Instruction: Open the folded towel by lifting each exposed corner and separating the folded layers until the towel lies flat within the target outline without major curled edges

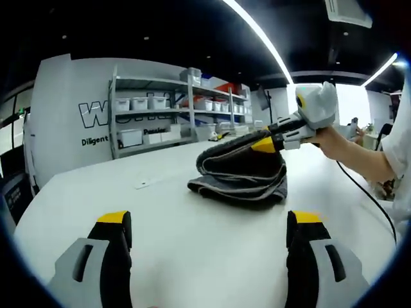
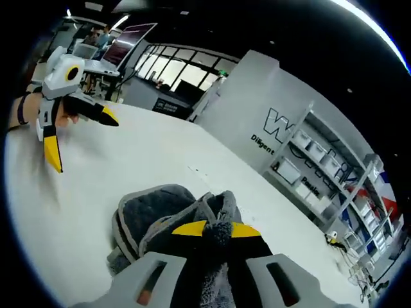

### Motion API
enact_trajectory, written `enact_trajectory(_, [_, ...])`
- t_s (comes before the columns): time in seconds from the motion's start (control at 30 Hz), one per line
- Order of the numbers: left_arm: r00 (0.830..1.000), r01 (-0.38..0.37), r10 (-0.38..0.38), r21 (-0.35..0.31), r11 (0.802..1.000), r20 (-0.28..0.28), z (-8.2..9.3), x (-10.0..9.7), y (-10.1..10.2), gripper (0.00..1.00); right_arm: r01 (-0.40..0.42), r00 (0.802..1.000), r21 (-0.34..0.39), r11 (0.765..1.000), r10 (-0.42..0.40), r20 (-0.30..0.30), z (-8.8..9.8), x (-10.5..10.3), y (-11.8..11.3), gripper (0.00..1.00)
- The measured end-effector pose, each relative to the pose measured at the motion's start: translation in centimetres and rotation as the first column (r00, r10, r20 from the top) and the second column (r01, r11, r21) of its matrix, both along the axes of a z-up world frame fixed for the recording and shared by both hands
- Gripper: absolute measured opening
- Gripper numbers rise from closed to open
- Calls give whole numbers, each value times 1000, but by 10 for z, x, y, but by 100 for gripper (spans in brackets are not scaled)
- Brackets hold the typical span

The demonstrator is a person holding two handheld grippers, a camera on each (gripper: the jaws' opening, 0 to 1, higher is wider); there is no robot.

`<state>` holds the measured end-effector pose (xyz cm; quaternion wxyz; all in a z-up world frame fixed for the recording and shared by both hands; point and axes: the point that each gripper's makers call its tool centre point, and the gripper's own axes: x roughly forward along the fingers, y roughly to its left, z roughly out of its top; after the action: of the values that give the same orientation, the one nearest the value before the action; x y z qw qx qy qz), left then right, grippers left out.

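White table (image 1: 192,244) underfoot, bare all round. Nearest, left gripper (image 1: 209,234) spread open, holding nothing, facing the towel (image 1: 241,170) straight ahead and well apart. Right gripper (image 2: 216,229) clamped on a gray fold at the towel's top, bunched rather than flat. Beyond, storage shelves (image 1: 173,109) against a lettered wall (image 1: 70,109). Open table either side for spreading.

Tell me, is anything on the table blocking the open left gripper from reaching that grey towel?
Nothing visible does. Bare white table lies between the left gripper and the towel, whose top the right gripper already pinches.
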<state>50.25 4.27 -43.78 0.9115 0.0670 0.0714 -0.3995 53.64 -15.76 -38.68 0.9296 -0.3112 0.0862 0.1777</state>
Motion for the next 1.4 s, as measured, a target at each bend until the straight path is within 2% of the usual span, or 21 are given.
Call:
enact_trajectory(0.23, [1000, -8, 8, -2, 1000, 1, 0, 1, 2, 99, 81, 996, 50, 995, -84, 44, 21, 3, -44, 6])
enact_trajectory(0.5, [1000, -6, 6, 4, 1000, 1, -1, 1, 1, 99, 163, 984, 85, 983, -168, 53, 22, 8, -87, 6])
enact_trajectory(0.67, [1000, -8, 8, 4, 1000, -1, -2, 1, 2, 99, 238, 970, 100, 966, -242, 31, 9, 10, -119, 6])
enact_trajectory(0.97, [1000, -12, 12, 2, 1000, -4, -3, 3, 3, 99, 343, 939, 98, 934, -343, -21, -18, 15, -162, 6])
enact_trajectory(1.4, [1000, -14, 14, 3, 1000, -10, -4, 3, 4, 99, 443, 892, 72, 894, -431, -139, -70, 17, -206, 6])
